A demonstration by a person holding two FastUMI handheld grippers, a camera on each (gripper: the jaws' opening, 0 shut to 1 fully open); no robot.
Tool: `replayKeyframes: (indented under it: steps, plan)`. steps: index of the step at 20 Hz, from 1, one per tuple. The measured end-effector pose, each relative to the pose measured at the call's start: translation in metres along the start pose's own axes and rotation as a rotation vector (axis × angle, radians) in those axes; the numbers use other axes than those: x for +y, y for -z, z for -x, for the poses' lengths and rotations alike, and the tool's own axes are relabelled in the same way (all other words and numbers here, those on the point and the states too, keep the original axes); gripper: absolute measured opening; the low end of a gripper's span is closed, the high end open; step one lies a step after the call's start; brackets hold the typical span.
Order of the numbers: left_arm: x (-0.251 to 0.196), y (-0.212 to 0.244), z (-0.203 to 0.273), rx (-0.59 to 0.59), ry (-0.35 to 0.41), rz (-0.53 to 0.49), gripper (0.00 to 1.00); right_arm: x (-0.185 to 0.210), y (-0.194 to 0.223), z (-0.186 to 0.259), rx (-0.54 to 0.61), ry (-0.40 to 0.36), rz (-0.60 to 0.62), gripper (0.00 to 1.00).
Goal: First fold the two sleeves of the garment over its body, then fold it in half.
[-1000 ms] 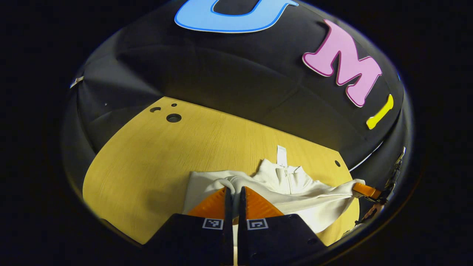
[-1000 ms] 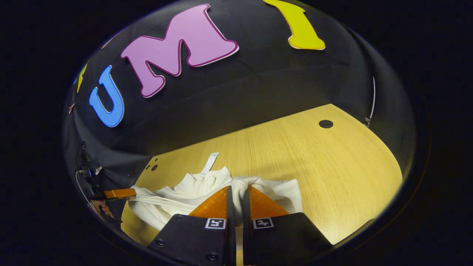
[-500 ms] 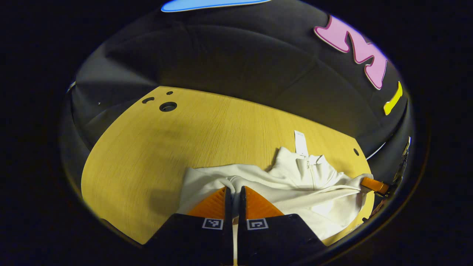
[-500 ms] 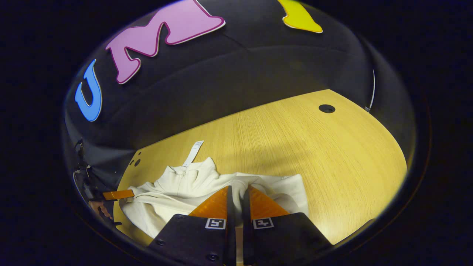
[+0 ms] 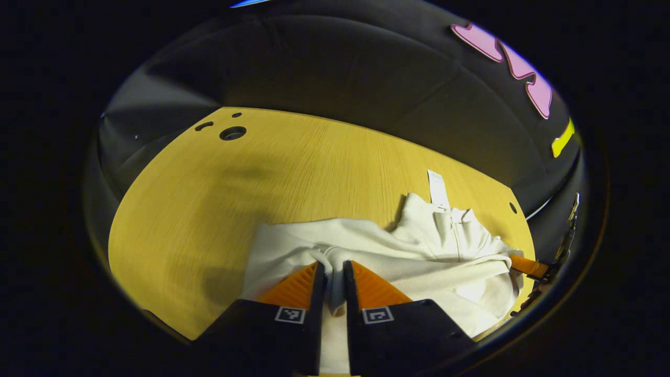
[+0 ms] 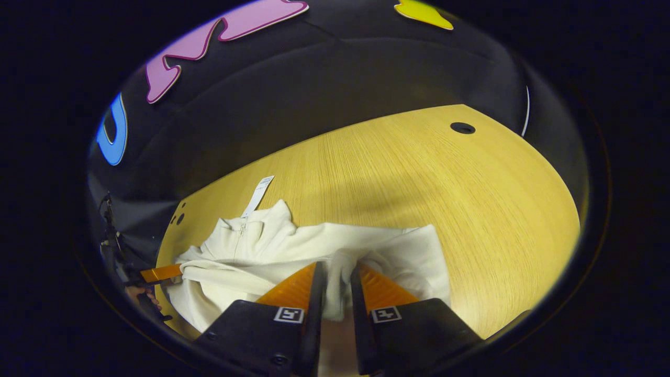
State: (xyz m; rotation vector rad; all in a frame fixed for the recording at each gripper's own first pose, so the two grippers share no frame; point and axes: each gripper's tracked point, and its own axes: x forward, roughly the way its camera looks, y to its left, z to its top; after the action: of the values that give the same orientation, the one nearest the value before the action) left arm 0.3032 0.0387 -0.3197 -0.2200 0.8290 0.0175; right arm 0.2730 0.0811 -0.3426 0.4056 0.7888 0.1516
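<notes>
Left gripper view showed the left gripper fingers clamped on bunched cream knit garment; the right gripper gripped likewise above the wood-grain counter.

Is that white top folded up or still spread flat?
Partly folded: the white top lies bunched on the table, fabric pinched in both tools.

Yellow wooden table, round holes, cream garment lying on it
</notes>
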Motion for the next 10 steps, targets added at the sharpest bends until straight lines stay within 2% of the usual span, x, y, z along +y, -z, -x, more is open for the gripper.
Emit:
replayKeyframes:
  steps: [1,2,3,5,6,7,10]
  plan:
    - [-0.001,-0.001,0.002,-0.004,0.005,-0.003,0.36,0.003,-0.001,0.001,-0.003,-0.012,-0.007,0.39]
    - [-0.004,-0.003,0.004,-0.012,0.011,-0.011,0.41,0.002,-0.003,0.004,-0.006,-0.005,-0.006,0.69]
    - [-0.008,-0.004,0.006,-0.019,0.012,-0.023,0.56,0.001,-0.005,0.007,-0.012,0.002,-0.006,0.73]
    - [-0.004,-0.008,0.013,-0.037,-0.038,-0.072,0.86,0.002,-0.01,0.015,-0.026,0.009,-0.014,0.86]
    - [-0.002,-0.011,0.016,-0.046,-0.056,-0.098,0.94,0.002,-0.014,0.02,-0.038,0.01,-0.017,0.87]
    - [-0.005,-0.013,0.022,-0.056,-0.06,-0.117,0.96,0.002,-0.018,0.025,-0.05,0.01,-0.018,0.98]
    - [-0.009,-0.018,0.04,-0.084,-0.04,-0.13,0.96,0.003,-0.027,0.043,-0.078,0.009,-0.027,0.98]
